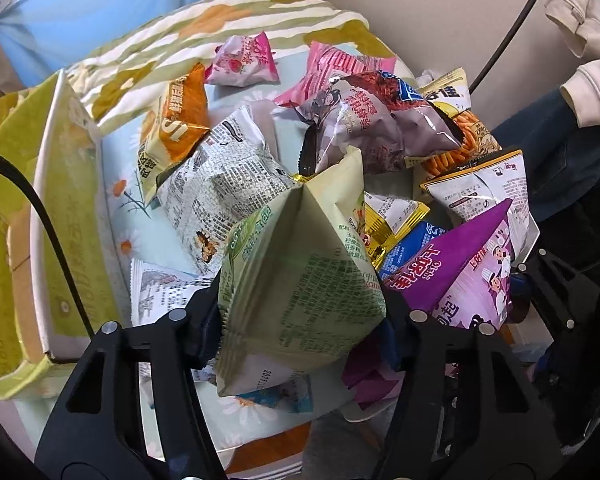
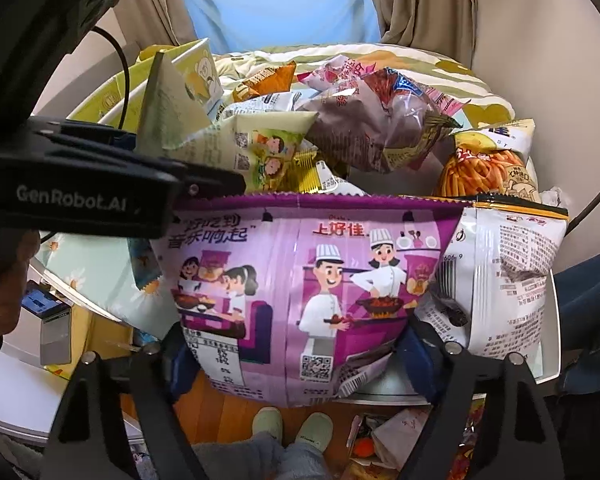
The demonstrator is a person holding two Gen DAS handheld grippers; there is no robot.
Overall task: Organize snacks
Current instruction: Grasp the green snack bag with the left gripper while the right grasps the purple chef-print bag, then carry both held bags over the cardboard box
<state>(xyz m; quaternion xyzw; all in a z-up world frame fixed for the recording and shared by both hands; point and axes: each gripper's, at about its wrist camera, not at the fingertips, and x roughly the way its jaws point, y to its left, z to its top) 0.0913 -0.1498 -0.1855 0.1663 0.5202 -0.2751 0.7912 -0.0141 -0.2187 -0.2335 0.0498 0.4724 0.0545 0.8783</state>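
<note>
Left gripper (image 1: 302, 332): matte black frame with triangular cut-outs, showing round silver screw heads on each arm just behind the jaws. Dark blue pads are lining the inner jaw faces. A black cable (image 1: 48, 232) is arcing to the left of the jaws.

Right gripper (image 2: 296, 356): the same black frame, silver screws and blue pads are showing. Seen from this side, the left unit's body is carrying white "GenRobot.AI" lettering. The left hand (image 2: 4, 280) is showing bare skin.

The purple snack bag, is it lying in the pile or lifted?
Lifted: the right gripper clamps the purple snack bag, floor visible beneath it.
</note>
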